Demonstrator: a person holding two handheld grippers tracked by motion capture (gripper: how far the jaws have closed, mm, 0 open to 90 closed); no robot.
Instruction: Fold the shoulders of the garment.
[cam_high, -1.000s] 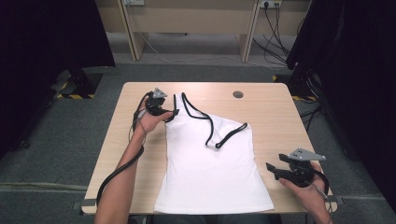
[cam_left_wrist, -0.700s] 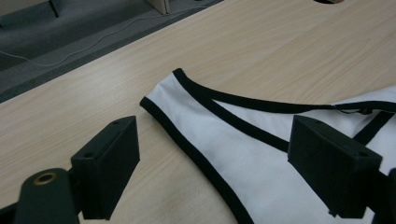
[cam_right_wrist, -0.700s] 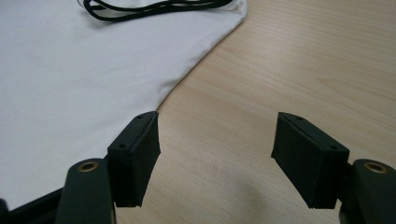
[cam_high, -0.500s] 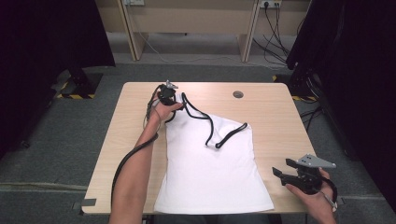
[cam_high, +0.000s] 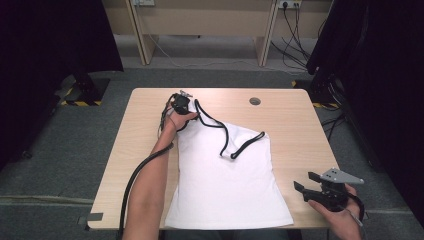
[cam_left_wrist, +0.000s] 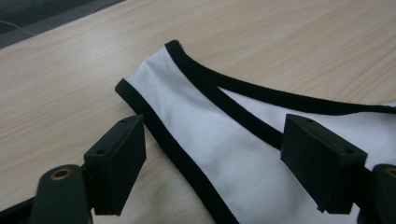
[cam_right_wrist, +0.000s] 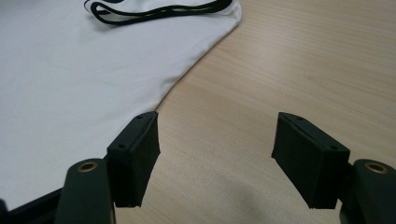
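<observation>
A white tank top (cam_high: 225, 175) with black trim lies flat on the wooden table (cam_high: 290, 115), its hem toward the near edge. My left gripper (cam_high: 187, 106) is at the top's far left shoulder strap. In the left gripper view the strap (cam_left_wrist: 187, 107) lies between the jaws of that gripper (cam_left_wrist: 212, 135); they have just been closing, but the pads stand apart from the cloth. My right gripper (cam_high: 302, 182) hovers near the table's front right corner. Its jaws (cam_right_wrist: 215, 135) are open over bare wood, just beside the top's side edge (cam_right_wrist: 187, 74).
A round cable hole (cam_high: 255, 101) sits in the table's far right part. Grey carpet surrounds the table, with wooden desk legs and cables at the back and dark curtains on both sides.
My left hand has moved right and down onto the far left strap. The right gripper has barely shifted.
</observation>
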